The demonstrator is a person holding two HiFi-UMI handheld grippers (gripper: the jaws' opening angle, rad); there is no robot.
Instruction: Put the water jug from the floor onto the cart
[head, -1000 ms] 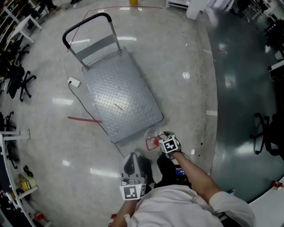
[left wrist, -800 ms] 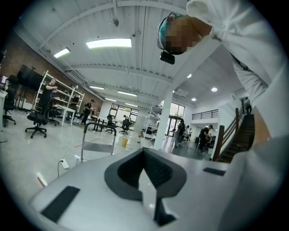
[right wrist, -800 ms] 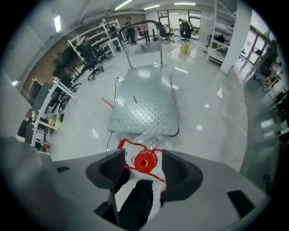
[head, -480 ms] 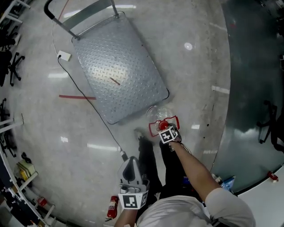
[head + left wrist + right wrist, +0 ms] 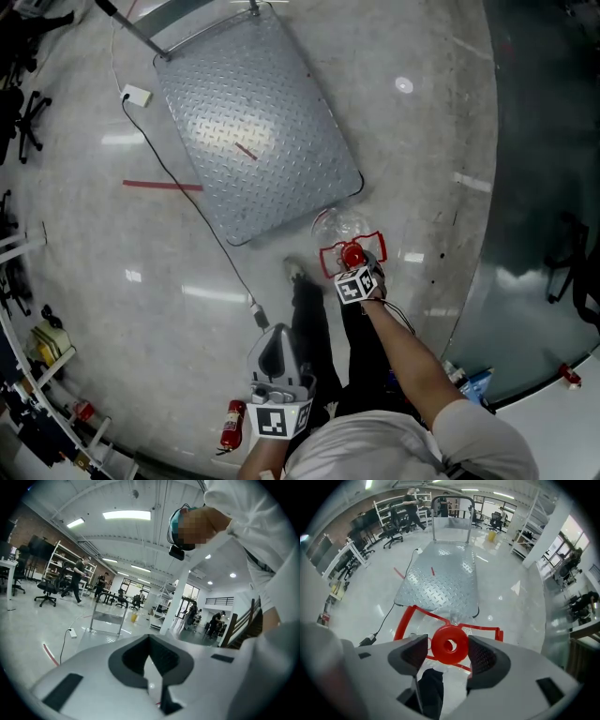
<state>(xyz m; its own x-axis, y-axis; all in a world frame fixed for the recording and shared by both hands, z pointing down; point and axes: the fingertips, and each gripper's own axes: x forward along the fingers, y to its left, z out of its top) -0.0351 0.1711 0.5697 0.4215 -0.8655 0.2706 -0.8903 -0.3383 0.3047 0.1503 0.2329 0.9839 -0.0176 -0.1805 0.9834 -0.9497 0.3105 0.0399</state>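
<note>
At the bottom of the head view, close to the person's body, the left gripper [image 5: 274,345] is held low and points forward, only a little downward. Its jaws are together with nothing between them, so I judge it is kept out of the way and has no part in this step. A little further, the right arm [image 5: 412,352] reaches out from the lower right of the frame, nearly straight, and the right gripper [image 5: 448,649] at its end points straight down. Its jaws have just been opening and now stand wide. The red cap [image 5: 352,254] of the water jug [image 5: 337,227] stands between the pads, but there is a small gap at one side, so nothing is gripped yet. This pose probably serves to take the jug from above by its neck or by the red handle [image 5: 405,618] around the neck. The jug itself stands upright on the floor [image 5: 422,141], just beside the near edge of the cart [image 5: 253,131]; whether it touches the cart I cannot tell. Being so near, it needs only a short lift. Beyond it the cart's metal deck lies empty, and a black cable [image 5: 187,206] runs along the cart's left side toward the upper left.
</note>
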